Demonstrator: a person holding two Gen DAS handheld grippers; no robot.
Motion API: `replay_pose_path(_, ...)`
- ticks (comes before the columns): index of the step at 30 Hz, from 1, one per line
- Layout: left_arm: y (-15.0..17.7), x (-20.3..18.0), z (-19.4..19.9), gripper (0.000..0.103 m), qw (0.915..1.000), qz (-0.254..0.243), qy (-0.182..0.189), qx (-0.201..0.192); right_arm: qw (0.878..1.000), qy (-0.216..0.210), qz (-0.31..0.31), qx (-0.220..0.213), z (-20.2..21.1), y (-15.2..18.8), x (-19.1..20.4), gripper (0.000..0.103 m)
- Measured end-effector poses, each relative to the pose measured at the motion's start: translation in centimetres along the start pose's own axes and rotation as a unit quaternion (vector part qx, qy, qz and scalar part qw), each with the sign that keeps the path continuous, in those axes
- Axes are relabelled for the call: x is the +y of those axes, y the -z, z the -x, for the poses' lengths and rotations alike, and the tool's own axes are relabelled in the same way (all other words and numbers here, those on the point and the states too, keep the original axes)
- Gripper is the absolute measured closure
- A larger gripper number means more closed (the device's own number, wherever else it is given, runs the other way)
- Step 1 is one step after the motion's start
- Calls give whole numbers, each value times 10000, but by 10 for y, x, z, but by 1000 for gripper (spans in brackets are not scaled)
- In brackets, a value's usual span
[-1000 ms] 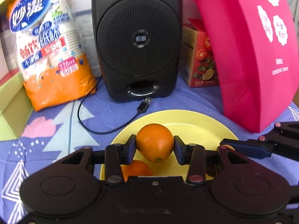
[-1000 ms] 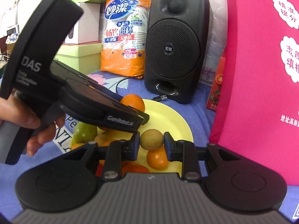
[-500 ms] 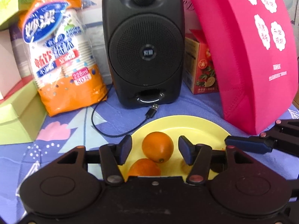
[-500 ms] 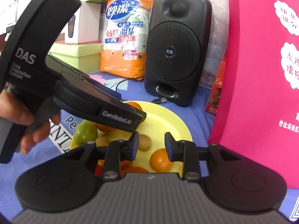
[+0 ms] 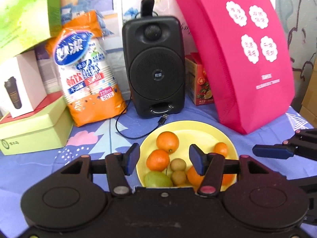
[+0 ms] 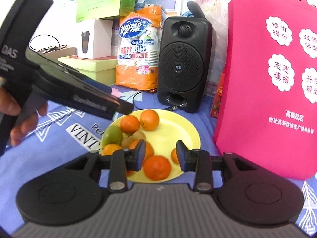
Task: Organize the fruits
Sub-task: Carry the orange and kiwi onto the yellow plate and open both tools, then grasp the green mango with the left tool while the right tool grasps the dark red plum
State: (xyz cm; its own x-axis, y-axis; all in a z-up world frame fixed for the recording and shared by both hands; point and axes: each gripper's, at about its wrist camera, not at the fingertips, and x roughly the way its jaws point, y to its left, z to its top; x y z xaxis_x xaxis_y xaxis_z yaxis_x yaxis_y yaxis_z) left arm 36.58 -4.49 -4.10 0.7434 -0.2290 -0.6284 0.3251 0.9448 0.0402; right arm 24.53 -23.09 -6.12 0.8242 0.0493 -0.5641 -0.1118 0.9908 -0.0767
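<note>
Both the left claw (image 5: 162, 158) and right claw (image 6: 160, 154), just opening, hang empty, hiding the yellow plate's (image 5: 200, 127) near fruit; only the right view shows a hand (image 6: 11, 117).

On the orange and white plastic pack of paper cups (image 5: 90, 73) at far left I read "228ml" and "50" on a pink tag, under a blue oval with white Chinese brand lettering. I can see "DAS" in pale letters on the black handle of the left gripper (image 6: 9, 52). The blue patterned tablecloth (image 6: 65, 127) shows "VINT" and "Pe" in part. The pink fabric bag (image 6: 277, 79) at right carries white Chinese characters inside cloud shapes.
</note>
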Motion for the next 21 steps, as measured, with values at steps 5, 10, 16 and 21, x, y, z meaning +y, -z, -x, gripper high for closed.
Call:
replay_pose_path(5, 25, -4, 33, 42, 9999, 5, 13, -106, 9999, -68, -108, 12, 23, 20, 10, 64)
replay_pose_path(10, 72, -15, 66, 42, 9999, -88, 22, -145, 9994, -147, -262, 194, 33, 48, 21, 64)
replay_pose_path(16, 124, -28, 76, 42, 9999, 112, 107, 26, 9983, -189, -336, 437, 37, 79, 35, 63)
replay_pose_path(21, 148, -33, 62, 42, 9992, 275, 93, 278, 9977, -63, -302, 600, 37, 93, 41, 55)
